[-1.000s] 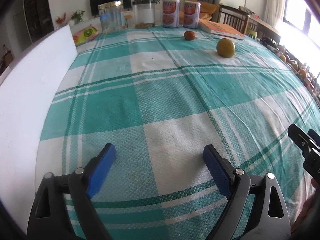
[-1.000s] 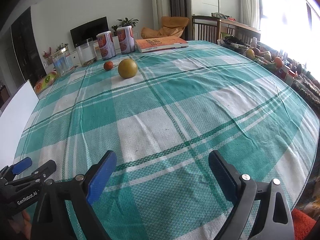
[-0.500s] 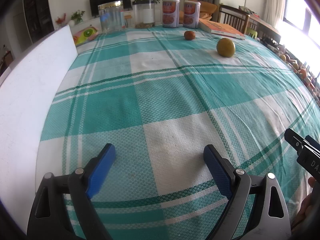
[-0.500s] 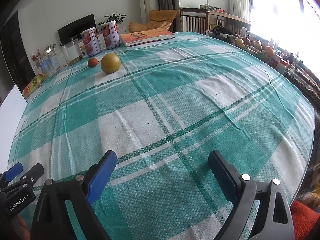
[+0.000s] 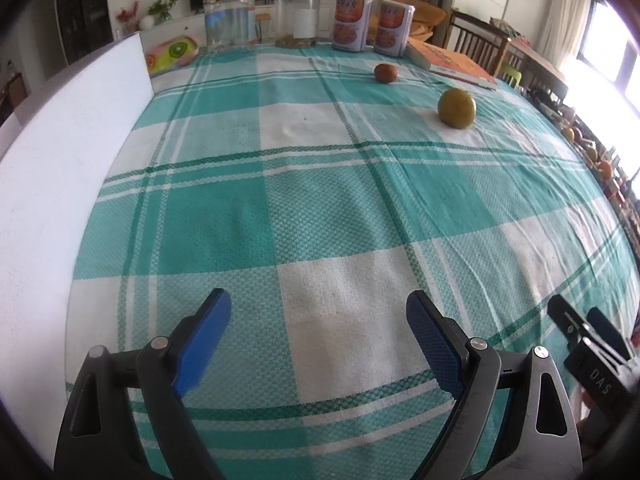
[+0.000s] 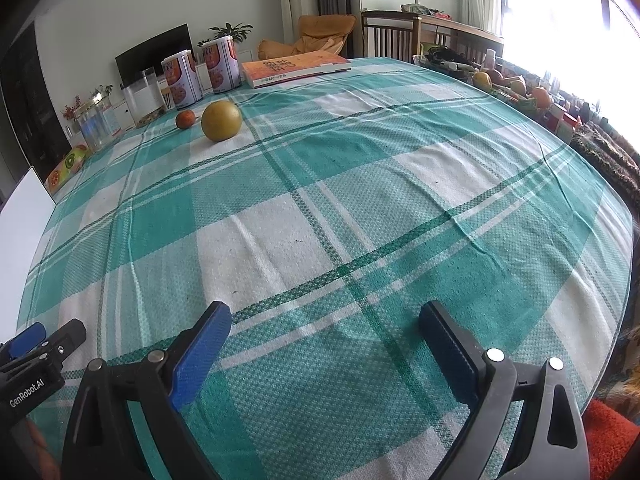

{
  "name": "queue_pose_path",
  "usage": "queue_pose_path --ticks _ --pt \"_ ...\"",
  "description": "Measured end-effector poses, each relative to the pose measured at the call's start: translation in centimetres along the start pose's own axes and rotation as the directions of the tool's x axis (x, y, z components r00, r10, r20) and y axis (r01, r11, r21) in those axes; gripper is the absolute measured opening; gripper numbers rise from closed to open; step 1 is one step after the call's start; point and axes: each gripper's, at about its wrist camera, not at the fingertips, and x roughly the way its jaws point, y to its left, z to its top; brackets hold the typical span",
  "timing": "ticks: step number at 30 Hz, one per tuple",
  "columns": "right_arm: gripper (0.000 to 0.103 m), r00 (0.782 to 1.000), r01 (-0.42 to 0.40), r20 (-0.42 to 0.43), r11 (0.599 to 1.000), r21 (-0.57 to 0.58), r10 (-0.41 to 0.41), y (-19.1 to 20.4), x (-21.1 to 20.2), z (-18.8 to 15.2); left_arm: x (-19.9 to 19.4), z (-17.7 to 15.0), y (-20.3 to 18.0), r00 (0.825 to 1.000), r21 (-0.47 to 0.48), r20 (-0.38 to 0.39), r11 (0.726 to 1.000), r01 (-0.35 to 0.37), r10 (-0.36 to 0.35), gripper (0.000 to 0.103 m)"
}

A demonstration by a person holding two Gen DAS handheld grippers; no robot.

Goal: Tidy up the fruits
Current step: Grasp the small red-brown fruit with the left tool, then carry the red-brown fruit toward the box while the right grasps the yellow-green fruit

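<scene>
Spreading across the whole foreground, the teal-and-white checked tablecloth (image 6: 360, 208) is lying bare between the grippers and the fruit. Compared with a second ago, the right gripper (image 6: 324, 326) is sitting closer to the big yellow-green round fruit (image 6: 221, 120), which is filling more of its view, and the camera is swinging so that the fruit is sliding leftward; the left gripper (image 5: 318, 312) is edging forward too. Both are showing their blue-padded jaws spread wide with nothing between them. That reads as an approach just beginning: no fruit is being held yet.

The large fruit is resting on a white square near the far side of the cloth, with the small reddish-orange fruit (image 6: 185, 119) just beside it, apart from it, nearer the two orange-labelled tins (image 6: 200, 72). An orange-covered book (image 6: 294, 68) is lying beyond.

Open cloth is giving a free run to the fruit. On the left a white board (image 5: 60, 184) is standing along the table's edge; on the right the cloth is dropping away toward cluttered goods by the window.
</scene>
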Motion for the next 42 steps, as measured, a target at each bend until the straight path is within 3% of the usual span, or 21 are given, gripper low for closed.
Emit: queue_pose_path --ticks 4,8,10,16,20,23,25,26,27,30,34,42 --pt "0.100 1.000 -0.011 -0.006 1.000 0.004 0.011 0.0 0.1 0.0 -1.2 5.0 -0.8 0.990 -0.115 0.082 0.986 0.122 -0.113 0.091" --pt "0.101 1.000 -0.017 -0.009 1.000 0.005 0.017 0.0 0.1 0.0 2.4 11.0 -3.9 0.982 -0.077 0.016 0.979 0.189 -0.188 0.091" --pt "0.102 1.000 -0.023 -0.010 1.000 0.006 0.023 -0.1 0.1 0.0 5.1 13.9 -5.2 0.989 -0.031 -0.016 0.988 0.149 -0.150 0.091" --pt "0.103 1.000 -0.014 -0.018 1.000 -0.006 0.013 0.2 0.2 0.1 12.2 20.2 -8.4 1.000 0.077 -0.022 0.997 0.023 -0.022 0.088" --pt "0.103 1.000 -0.008 -0.022 1.000 -0.015 0.007 0.3 0.3 0.1 15.2 22.4 -9.7 1.000 0.076 0.001 0.997 0.010 -0.010 0.088" --pt "0.103 1.000 -0.011 -0.021 1.000 -0.013 0.010 0.3 0.3 0.1 17.1 22.5 -10.1 1.000 0.089 0.000 0.996 -0.022 0.023 0.087" --pt "0.103 1.000 -0.010 -0.021 1.000 -0.013 0.010 0.3 0.3 0.1 17.9 22.0 -10.1 1.000 0.100 -0.023 0.995 -0.018 0.021 0.060" --pt "0.103 1.000 -0.008 -0.021 1.000 -0.013 0.008 0.3 0.3 0.1 18.3 21.7 -10.2 0.998 0.106 -0.052 0.994 -0.013 0.018 0.034" --pt "0.103 1.000 -0.006 -0.022 1.000 -0.015 0.005 0.3 0.4 0.1 17.9 21.5 -10.3 0.999 0.129 -0.012 0.991 -0.031 0.032 0.031" --pt "0.103 1.000 -0.004 -0.022 1.000 -0.014 0.003 0.4 0.4 0.2 17.2 20.8 -10.0 0.999 0.157 0.007 0.987 -0.038 0.037 0.028" --pt "0.103 1.000 -0.004 -0.020 1.000 -0.013 0.004 0.3 0.4 0.1 14.6 20.2 -7.9 0.999 0.102 0.039 0.994 -0.033 0.029 0.027" --pt "0.103 1.000 0.003 -0.023 1.000 -0.019 -0.004 0.4 0.5 0.1 5.4 15.4 -4.5 0.995 0.083 0.088 0.995 -0.048 0.041 0.028"
